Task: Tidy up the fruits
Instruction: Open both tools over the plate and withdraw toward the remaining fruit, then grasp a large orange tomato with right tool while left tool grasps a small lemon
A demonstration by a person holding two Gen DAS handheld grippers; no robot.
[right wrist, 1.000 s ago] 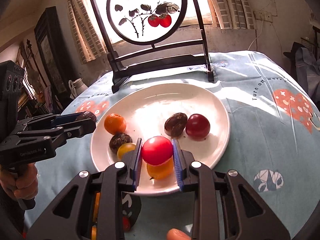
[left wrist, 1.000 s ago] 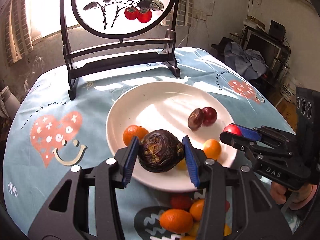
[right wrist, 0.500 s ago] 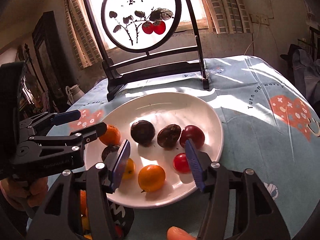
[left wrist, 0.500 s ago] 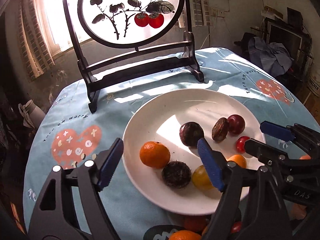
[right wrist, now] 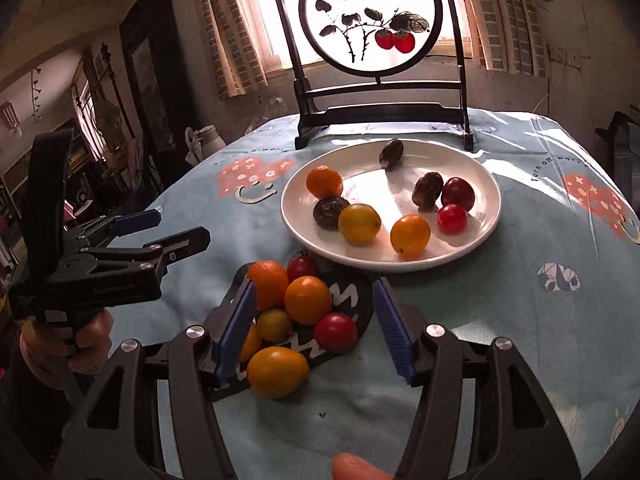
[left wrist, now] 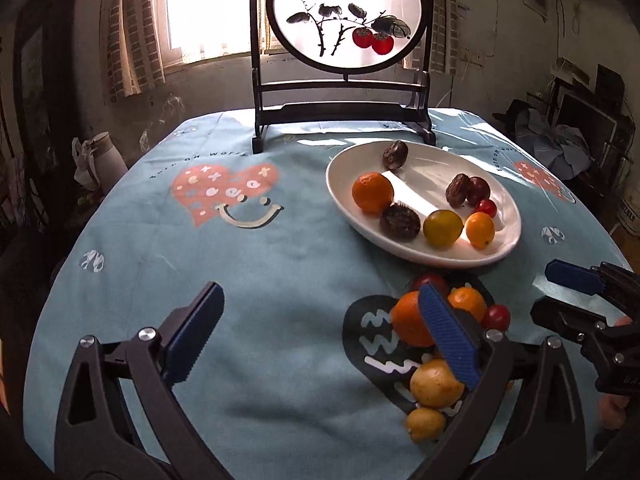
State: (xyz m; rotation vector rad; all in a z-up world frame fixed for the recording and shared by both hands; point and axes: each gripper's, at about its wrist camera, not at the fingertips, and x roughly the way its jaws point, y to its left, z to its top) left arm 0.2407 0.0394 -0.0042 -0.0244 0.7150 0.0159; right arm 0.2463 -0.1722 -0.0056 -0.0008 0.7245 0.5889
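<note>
Left gripper: jaws opening wide, nothing between them, over bare tablecloth.
Right gripper: jaws opening, pads clear of the loose fruit pile below.
Plate: white, just beyond the pile, holding oranges, tomatoes and dark wrinkled fruits.
Writing: "Turn off worry" on the cloth; brush characters on the round screen behind.
</note>
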